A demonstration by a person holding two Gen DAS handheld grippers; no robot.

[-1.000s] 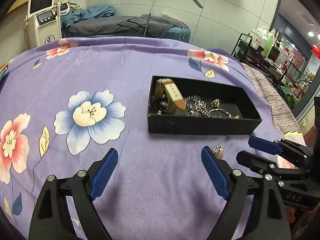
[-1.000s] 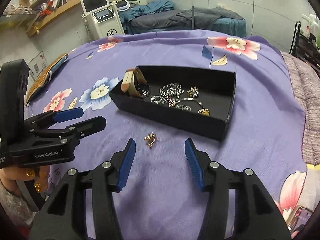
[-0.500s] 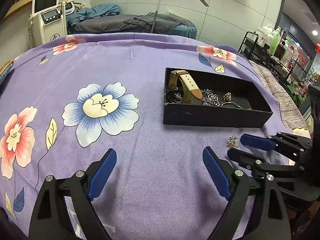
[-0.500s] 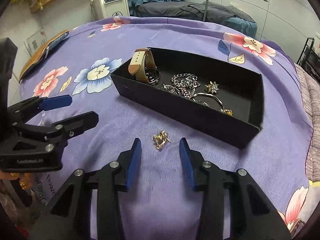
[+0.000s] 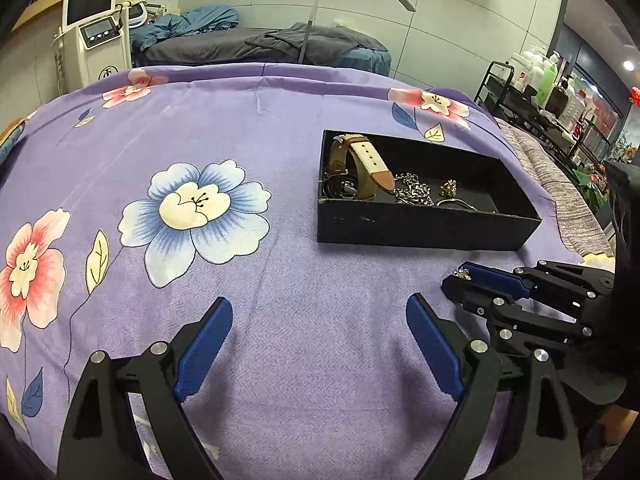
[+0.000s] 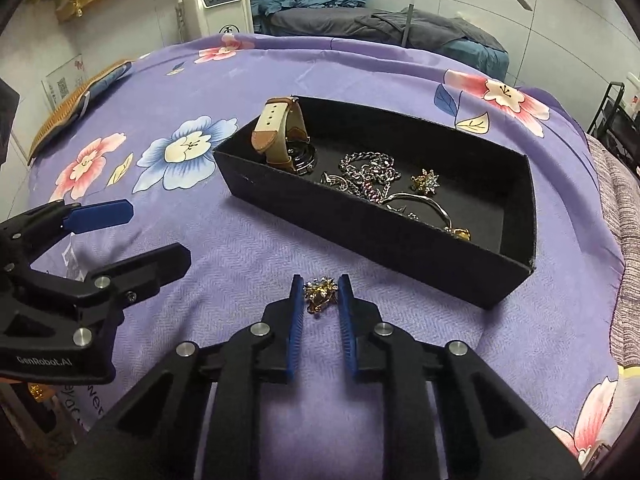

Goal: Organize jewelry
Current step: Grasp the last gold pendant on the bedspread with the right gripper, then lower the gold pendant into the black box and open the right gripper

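Purple floral bedspread [image 6: 248, 248]. Black tray [image 6: 400, 240], far right: watch [image 6: 280, 136], chains, partly tangled. Left gripper [image 5: 320, 344]: jaws wide, empty. Right gripper [image 6: 320, 300]: jaws narrowed around gold brooch [image 6: 319, 294] near the tray; contact unclear.

The bed cover [image 6: 248, 256] is a soft woven purple cloth with a fine herringbone texture and printed flowers. The black tray [image 6: 400, 240] looks like matt card with slightly scuffed edges, and it holds a watch [image 6: 280, 136] with a tan leather strap and a shiny metal chain [image 6: 370, 174]. The brooch [image 6: 319, 295] is glossy gold metal with sparkling stones, and the right gripper [image 6: 319, 300] is matt black plastic with ribbed blue pads and bright metal screws.
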